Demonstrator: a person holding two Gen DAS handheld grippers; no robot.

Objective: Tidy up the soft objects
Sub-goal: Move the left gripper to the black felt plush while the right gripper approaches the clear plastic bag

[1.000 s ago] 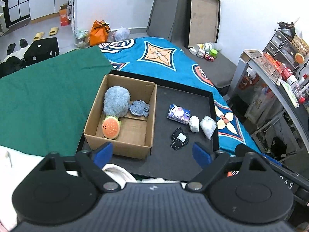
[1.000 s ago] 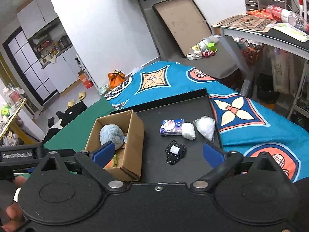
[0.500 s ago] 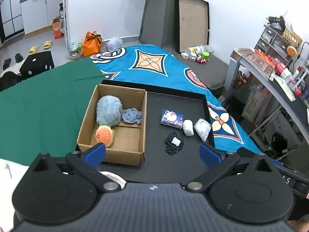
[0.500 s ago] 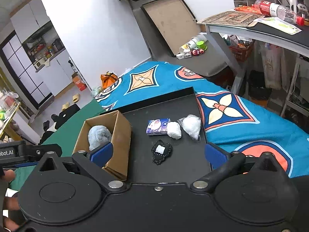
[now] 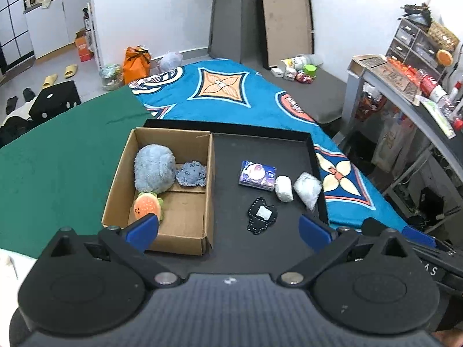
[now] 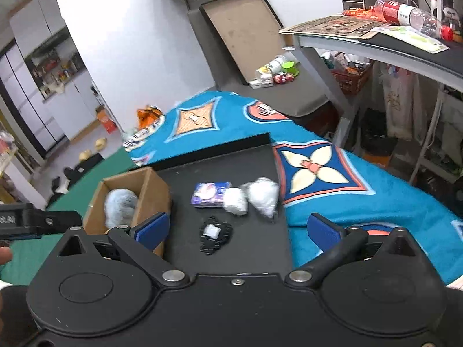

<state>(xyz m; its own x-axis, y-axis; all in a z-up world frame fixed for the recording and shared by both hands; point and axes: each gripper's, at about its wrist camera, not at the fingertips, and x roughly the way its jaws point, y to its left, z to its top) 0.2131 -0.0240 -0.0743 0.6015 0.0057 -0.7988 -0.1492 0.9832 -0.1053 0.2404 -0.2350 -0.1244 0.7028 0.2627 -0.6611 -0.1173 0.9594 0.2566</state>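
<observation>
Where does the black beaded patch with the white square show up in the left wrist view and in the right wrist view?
Left wrist: black beaded patch lies on the black tray, centre, just ahead of the claw tips.
Right wrist: black beaded patch sits centre-left on the tray, nearest the camera.
Shared landmark: the purple tissue pack, just beyond it in both.

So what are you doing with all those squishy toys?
A person holds a gripper in each hand, sorting soft things into a cardboard box. A fluffy blue plush, a small blue toy and a burger plush are already inside. A tissue pack, two white bundles and a black patch lie on the black tray. The left gripper and right gripper are open, holding nothing.
</observation>
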